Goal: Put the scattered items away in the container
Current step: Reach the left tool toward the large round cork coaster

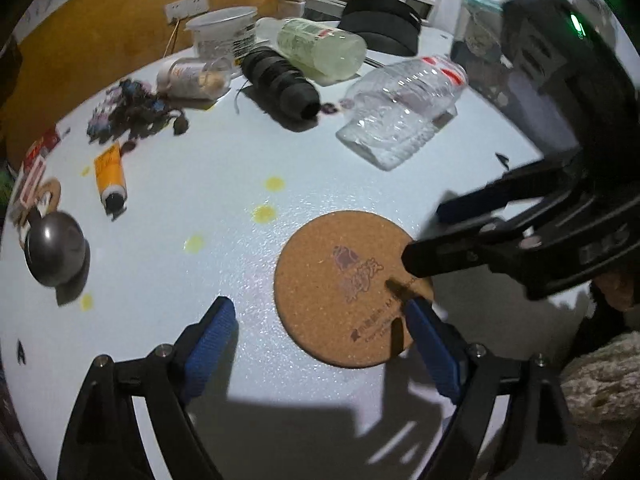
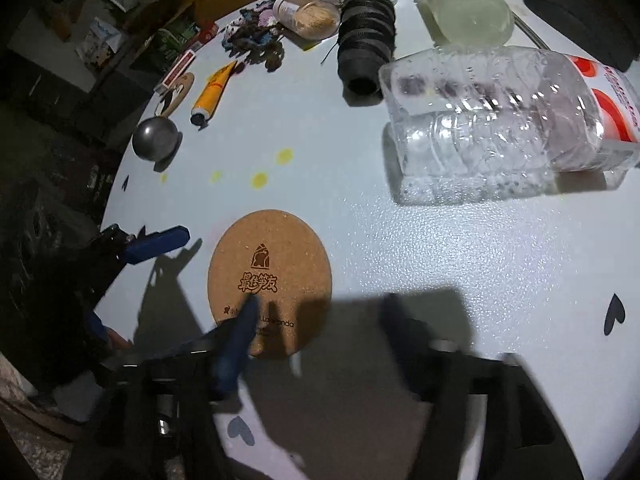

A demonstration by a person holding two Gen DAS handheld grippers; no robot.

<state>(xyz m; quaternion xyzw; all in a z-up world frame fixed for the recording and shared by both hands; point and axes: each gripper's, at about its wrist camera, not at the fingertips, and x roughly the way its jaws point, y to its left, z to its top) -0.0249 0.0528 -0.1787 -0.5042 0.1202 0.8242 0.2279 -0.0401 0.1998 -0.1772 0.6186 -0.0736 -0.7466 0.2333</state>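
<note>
Left wrist view showed the cork coaster (image 1: 352,288) flat on the white table (image 1: 200,200), lying between the spread blue fingers of the left gripper (image 1: 320,336), nearer its right finger. The right gripper (image 1: 424,236) reached over the coaster's right edge, jaws parted. Beyond the coaster lay a clear water bottle (image 1: 400,108), a black thread spool (image 1: 280,80) and a green bottle (image 1: 320,46). Further back stood a plastic tub (image 1: 224,32); its contents could not be made out. Left of the coaster sat a metal ball (image 1: 56,252) and an orange tube (image 1: 110,178).
</note>
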